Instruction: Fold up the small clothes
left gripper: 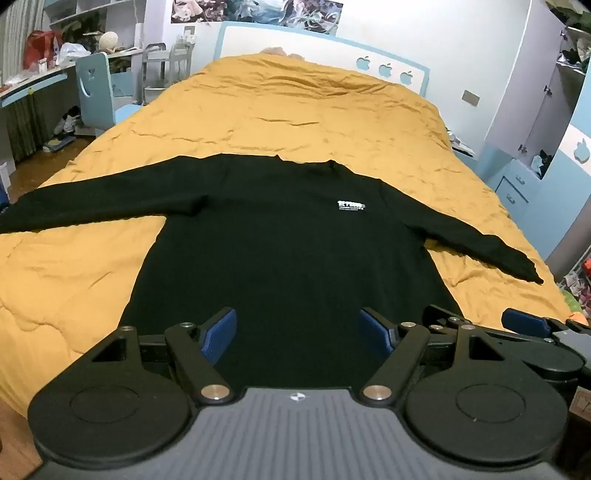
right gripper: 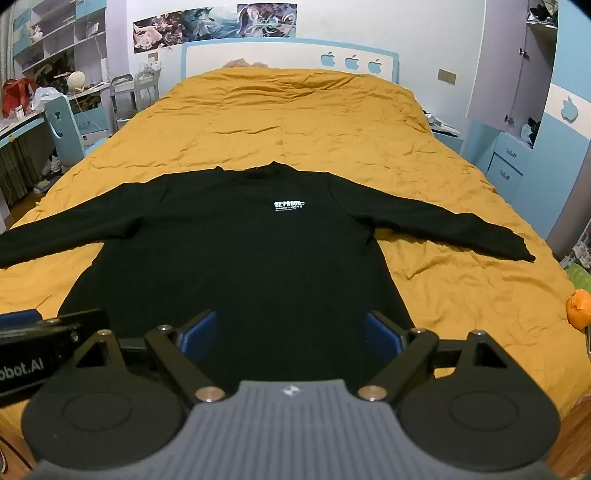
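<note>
**Black top spread flat on the bed, both grippers held open above its hem**

A bedroom is shown, with a white headboard point(right gripper: 291, 55) edged in blue at the top centre of the frame and posters point(right gripper: 214, 24) pinned on the wall above it. A mustard-yellow quilt point(right gripper: 295, 122) covers the bed and fills the middle of both views. A desk with a blue chair point(left gripper: 94, 88) is seen at the upper left, and a white and blue wardrobe point(right gripper: 524, 85) at the upper right.

A black long-sleeved top point(right gripper: 236, 251) is laid face up in the lower half of the frame, its collar toward the headboard and its sleeves stretched out to the left and right edges. A small white print point(right gripper: 289, 206) is seen on the chest.

The left gripper point(left gripper: 297, 334) is held at the bottom centre of its view, over the hem, with its blue-padded fingers point(left gripper: 221, 330) set wide apart and nothing between them. The right gripper point(right gripper: 290, 336) is likewise spread open over the hem, empty. Whether either touches the cloth cannot be told. An orange object point(right gripper: 578, 308) lies at the lower right edge of the quilt.
</note>
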`<state>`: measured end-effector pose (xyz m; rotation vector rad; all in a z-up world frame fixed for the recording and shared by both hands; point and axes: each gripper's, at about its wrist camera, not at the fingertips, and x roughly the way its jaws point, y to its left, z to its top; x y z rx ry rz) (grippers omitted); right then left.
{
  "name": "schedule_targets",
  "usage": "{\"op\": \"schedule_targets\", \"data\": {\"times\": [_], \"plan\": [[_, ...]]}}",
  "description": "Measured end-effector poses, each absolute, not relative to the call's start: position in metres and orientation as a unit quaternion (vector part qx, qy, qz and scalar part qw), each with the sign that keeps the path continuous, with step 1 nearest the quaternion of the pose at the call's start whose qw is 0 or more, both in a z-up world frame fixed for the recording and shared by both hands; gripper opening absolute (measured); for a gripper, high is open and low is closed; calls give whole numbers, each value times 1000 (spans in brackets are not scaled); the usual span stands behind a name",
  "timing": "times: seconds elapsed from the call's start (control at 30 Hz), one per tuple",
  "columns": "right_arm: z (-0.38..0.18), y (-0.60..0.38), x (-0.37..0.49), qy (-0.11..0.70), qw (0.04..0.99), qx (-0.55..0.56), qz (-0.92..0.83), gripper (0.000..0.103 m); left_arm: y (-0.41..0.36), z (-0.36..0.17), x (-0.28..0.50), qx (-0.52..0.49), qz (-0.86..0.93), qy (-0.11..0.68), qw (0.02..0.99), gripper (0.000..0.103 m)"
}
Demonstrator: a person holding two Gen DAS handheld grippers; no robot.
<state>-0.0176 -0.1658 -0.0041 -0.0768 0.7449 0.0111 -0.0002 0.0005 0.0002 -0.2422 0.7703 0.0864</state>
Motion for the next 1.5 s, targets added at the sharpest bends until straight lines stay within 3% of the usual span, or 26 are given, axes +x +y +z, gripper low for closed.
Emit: {"op": "schedule_targets", "data": {"times": [1.5], "plan": [[-6, -167, -12, 377, 925, -39, 1, 83, 0, -4, 3, -113, 44, 383, 916, 88]]}}
